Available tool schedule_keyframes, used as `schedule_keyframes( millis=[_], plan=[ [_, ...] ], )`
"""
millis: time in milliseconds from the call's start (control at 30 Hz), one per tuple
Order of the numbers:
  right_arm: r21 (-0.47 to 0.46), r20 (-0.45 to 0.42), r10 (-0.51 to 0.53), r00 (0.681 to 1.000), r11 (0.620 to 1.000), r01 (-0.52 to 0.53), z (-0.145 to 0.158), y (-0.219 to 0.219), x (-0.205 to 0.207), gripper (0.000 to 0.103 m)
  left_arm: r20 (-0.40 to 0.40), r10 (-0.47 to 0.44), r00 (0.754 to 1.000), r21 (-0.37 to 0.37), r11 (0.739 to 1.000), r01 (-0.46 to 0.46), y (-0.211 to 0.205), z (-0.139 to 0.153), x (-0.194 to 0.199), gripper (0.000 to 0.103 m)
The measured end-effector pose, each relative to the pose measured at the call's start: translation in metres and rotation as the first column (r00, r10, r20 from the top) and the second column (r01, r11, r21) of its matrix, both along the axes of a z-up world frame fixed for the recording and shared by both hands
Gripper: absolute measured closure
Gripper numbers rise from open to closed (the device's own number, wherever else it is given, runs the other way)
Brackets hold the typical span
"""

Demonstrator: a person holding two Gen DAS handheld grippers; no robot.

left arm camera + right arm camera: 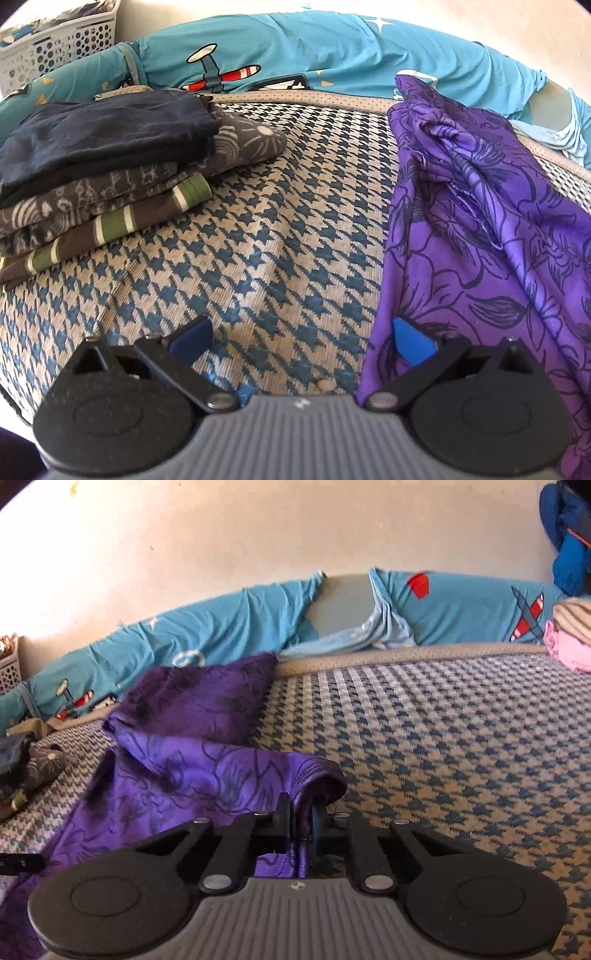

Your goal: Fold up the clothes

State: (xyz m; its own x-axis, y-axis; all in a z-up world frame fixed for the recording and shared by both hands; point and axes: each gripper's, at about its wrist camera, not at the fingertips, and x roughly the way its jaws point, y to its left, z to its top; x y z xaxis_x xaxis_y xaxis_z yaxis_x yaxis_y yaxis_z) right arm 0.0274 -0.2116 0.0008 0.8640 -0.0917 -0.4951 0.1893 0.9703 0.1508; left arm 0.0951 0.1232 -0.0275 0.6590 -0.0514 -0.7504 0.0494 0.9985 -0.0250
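A purple garment [480, 229] printed with dark flowers lies crumpled on the right of the houndstooth mat [266, 236]. My left gripper [299, 341] is open above the mat, its right finger [410, 345] against the garment's left edge and nothing between the pads. In the right wrist view the same purple garment [177, 771] trails off to the left. My right gripper [301, 821] is shut on a bunched fold of it, lifted a little off the mat [443, 738].
A stack of folded clothes [103, 166] sits at the left of the mat. A white perforated basket [59, 44] stands behind it. Blue airplane-print bedding [295, 55] lines the wall. Pink and striped clothes [572, 638] lie at the far right.
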Motion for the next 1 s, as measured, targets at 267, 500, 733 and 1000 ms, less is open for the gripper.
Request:
schedule_keyframes(
  millis=[267, 500, 733, 1000],
  plan=[
    [0.01, 0.109, 0.142, 0.984, 0.989, -0.144, 0.036, 0.033, -0.029, 0.092, 0.024, 0.046, 0.999, -0.035, 0.998, -0.045, 0.01, 0.009, -0.003, 0.0],
    [0.003, 0.162, 0.356, 0.92, 0.932, -0.362, 0.054, 0.082, -0.054, 0.092, 0.047, 0.1, 0.994, -0.056, 0.994, -0.097, 0.025, 0.017, -0.006, 0.0],
    [-0.009, 0.118, 0.539, 0.834, 0.841, -0.542, 0.043, 0.139, -0.064, 0.092, 0.082, 0.161, 0.984, -0.076, 0.985, -0.155, 0.041, 0.026, -0.01, 0.0],
    [-0.066, 0.0, 0.665, 0.747, 0.745, -0.663, 0.003, 0.193, -0.058, 0.092, 0.103, 0.217, 0.971, -0.101, 0.973, -0.206, 0.057, 0.032, -0.012, 0.0]
  ],
)
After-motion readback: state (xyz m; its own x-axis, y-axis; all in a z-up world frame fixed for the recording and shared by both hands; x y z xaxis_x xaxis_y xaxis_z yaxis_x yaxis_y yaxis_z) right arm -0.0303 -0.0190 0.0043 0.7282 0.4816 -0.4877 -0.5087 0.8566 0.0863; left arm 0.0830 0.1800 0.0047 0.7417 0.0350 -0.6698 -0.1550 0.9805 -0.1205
